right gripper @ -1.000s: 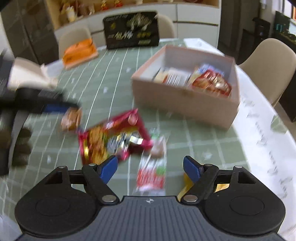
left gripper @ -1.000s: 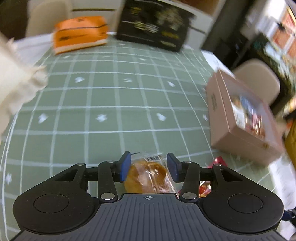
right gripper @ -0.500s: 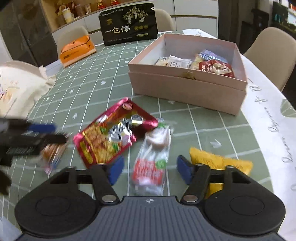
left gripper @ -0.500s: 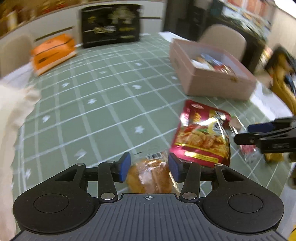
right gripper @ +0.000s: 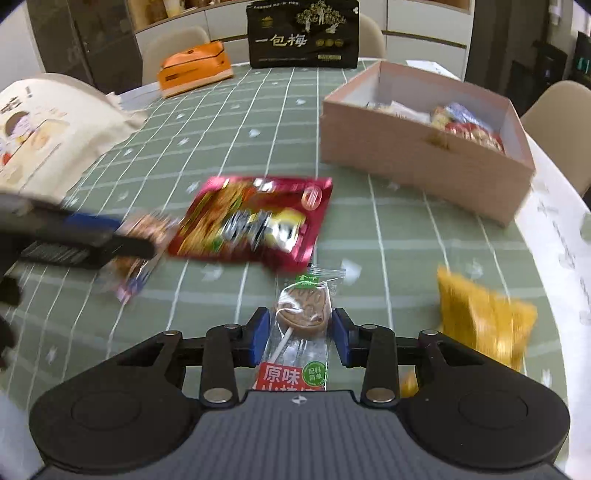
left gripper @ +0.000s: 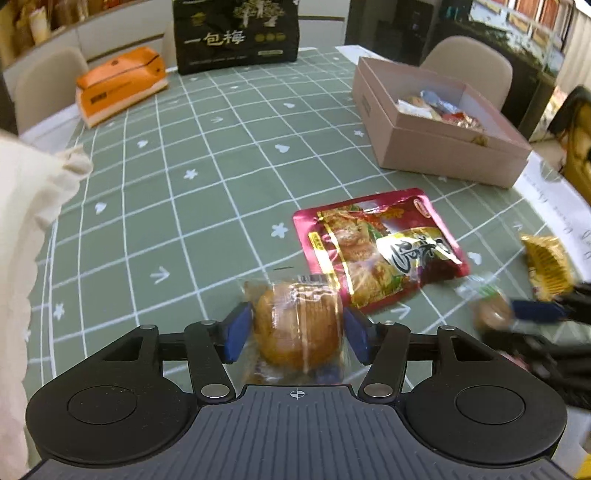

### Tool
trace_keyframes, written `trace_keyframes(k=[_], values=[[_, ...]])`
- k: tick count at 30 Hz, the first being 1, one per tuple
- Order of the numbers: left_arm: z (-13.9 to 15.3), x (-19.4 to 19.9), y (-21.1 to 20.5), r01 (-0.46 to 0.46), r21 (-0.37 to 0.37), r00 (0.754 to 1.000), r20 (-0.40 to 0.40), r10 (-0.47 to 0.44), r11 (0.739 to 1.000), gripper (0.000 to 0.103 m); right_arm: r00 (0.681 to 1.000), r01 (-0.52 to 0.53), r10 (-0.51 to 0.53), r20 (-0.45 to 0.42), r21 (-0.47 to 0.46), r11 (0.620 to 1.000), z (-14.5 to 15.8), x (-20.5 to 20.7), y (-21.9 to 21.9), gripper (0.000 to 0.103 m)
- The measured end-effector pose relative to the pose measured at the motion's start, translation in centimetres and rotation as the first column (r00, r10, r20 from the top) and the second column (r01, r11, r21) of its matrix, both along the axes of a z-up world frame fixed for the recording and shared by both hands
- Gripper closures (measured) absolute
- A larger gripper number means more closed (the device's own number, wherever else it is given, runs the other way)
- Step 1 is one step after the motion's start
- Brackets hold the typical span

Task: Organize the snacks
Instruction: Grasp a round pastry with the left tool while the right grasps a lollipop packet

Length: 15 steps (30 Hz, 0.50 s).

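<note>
My left gripper (left gripper: 295,334) is shut on a wrapped orange bun (left gripper: 297,332) and holds it above the green checked tablecloth. My right gripper (right gripper: 299,338) is shut on a clear-wrapped brown lollipop snack (right gripper: 303,314), its blue pads against the wrapper's sides. A red snack pouch (left gripper: 376,245) lies flat mid-table and also shows in the right wrist view (right gripper: 255,221). A yellow snack bag (right gripper: 484,317) lies to the right. The open pink box (right gripper: 424,155) holds several snacks at the far right. The left gripper appears blurred at the left of the right wrist view (right gripper: 92,236).
A black gift bag (right gripper: 303,35) and an orange box (right gripper: 194,68) stand at the table's far edge. A cream cloth tote (right gripper: 48,125) lies at the left. Beige chairs (left gripper: 469,66) surround the table.
My right gripper has closed from wide open onto the lollipop snack. My left gripper has swung right with the bun, toward the red pouch and the box.
</note>
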<state>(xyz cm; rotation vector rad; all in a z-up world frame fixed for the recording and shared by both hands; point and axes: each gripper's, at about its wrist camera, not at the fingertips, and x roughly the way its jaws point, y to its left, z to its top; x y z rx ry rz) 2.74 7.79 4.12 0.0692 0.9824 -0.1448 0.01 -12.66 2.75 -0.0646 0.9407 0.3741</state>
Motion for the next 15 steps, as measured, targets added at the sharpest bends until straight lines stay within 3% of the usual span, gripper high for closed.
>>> trace_keyframes(k=[3, 9, 15], values=[[-0.4, -0.1, -1.1, 0.031, 0.033, 0.999, 0.006, -0.031, 0.999, 0.042, 1.0, 0.019, -0.019, -0.005, -0.002, 1.0, 0.3, -2.2, -1.0, 0.065], [-0.2, -2.8, -3.4, 0.119, -0.045, 0.993, -0.015, -0.119, 0.992, 0.042, 0.997, 0.07, -0.071, 0.023, 0.051, 0.996, 1.6, -4.2, -4.3, 0.051], [-0.2, -4.0, -4.7, 0.13, -0.066, 0.99, -0.05, -0.134, 0.989, 0.042, 0.998, 0.064, -0.064, 0.011, 0.059, 0.996, 1.2, -3.5, -3.9, 0.051]])
